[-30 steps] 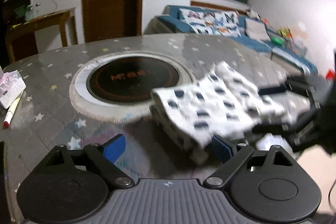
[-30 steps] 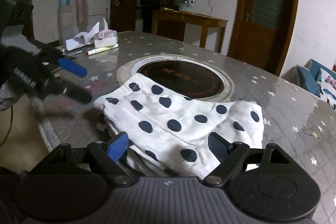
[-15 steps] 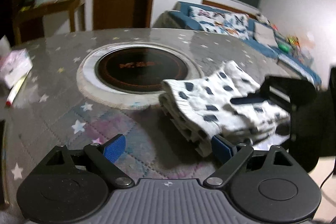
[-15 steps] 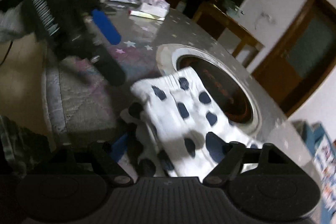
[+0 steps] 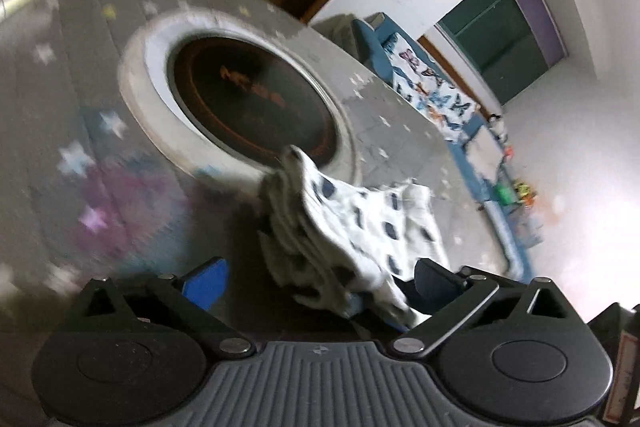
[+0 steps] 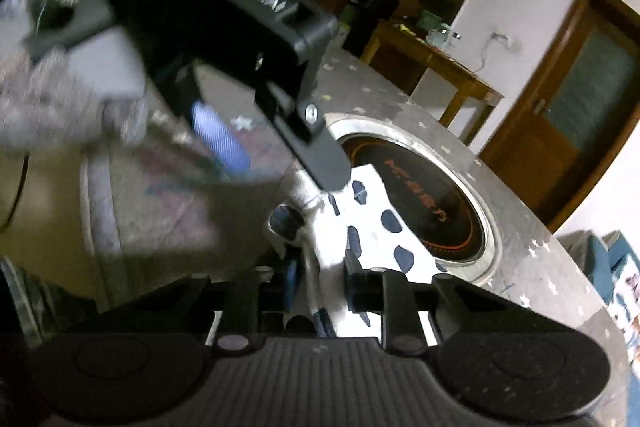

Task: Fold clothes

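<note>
Right wrist: R tool (image 6: pixel 318 277) pinching garment (image 6: pixel 372 211).

Orange lettering sits on the black cooktop disc (image 5: pixel 256 99) set in the table, too blurred to read. White lettering on the left gripper (image 6: pixel 256 131) is also illegible.
</note>
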Tool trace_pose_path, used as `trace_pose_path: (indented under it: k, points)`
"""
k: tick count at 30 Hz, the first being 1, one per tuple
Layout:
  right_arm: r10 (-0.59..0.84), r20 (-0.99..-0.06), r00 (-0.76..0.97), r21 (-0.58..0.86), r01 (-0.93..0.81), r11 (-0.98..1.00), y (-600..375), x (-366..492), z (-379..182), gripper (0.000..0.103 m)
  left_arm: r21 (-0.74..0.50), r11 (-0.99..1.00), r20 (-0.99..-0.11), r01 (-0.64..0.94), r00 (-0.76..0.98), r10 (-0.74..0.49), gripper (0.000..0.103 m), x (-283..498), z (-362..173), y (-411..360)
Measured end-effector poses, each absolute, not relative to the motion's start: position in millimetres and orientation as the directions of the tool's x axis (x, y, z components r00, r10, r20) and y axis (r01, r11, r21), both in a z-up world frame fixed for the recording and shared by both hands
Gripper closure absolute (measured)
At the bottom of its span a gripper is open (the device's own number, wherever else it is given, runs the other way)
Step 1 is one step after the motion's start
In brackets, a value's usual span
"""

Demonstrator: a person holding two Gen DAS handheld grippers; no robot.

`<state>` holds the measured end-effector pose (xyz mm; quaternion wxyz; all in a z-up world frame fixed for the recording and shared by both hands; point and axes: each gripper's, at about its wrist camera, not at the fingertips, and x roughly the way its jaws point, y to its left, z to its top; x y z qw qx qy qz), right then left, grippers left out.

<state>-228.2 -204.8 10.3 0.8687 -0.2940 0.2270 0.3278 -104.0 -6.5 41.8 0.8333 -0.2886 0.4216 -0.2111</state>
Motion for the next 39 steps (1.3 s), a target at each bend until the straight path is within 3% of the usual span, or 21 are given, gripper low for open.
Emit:
trace_pose_path:
  k: [7,9,17,18,23,25,39]
  points:
    - [0.467,-0.556,0.688,-0.291,-0.687,0.666,-217,-228,20,0.086,-0.781,0.624,-0.55,-0.017,0.491,-0.675,0.003,-86,22,-18]
    - [0.472,-0.555,0.685,-0.282,-0.689,0.668,-218,-229,19,0.086,-0.781,0.624,-0.559,-0.033,0.482,-0.674,0.009,-79,18,-23]
    - [0.5,-0.572,0.65,-0.221,-0.709,0.669,-231,-232,15,0.083,-0.776,0.628,-0.578,-0.063,0.472,-0.666,0.066,-66,3,-24]
    - [0.508,-0.575,0.641,-0.203,-0.713,0.671,-235,-232,15,0.077,-0.777,0.627,-0.577,-0.063,0.471,-0.667,0.067,-66,2,-22]
    - [0.555,-0.575,0.601,-0.028,-0.693,0.721,-273,-222,25,0.074,-0.783,0.62,-0.567,-0.054,0.473,-0.675,0.069,-65,-1,-17]
    - [0.55,-0.57,0.61,0.014,-0.662,0.749,-290,-214,30,0.066,-0.784,0.619,-0.565,-0.053,0.474,-0.675,0.069,-65,-1,-19]
    - [0.614,-0.535,0.58,0.227,-0.601,0.766,-352,-175,41,0.06,-0.786,0.616,-0.563,-0.05,0.469,-0.68,0.069,-63,-4,-17]
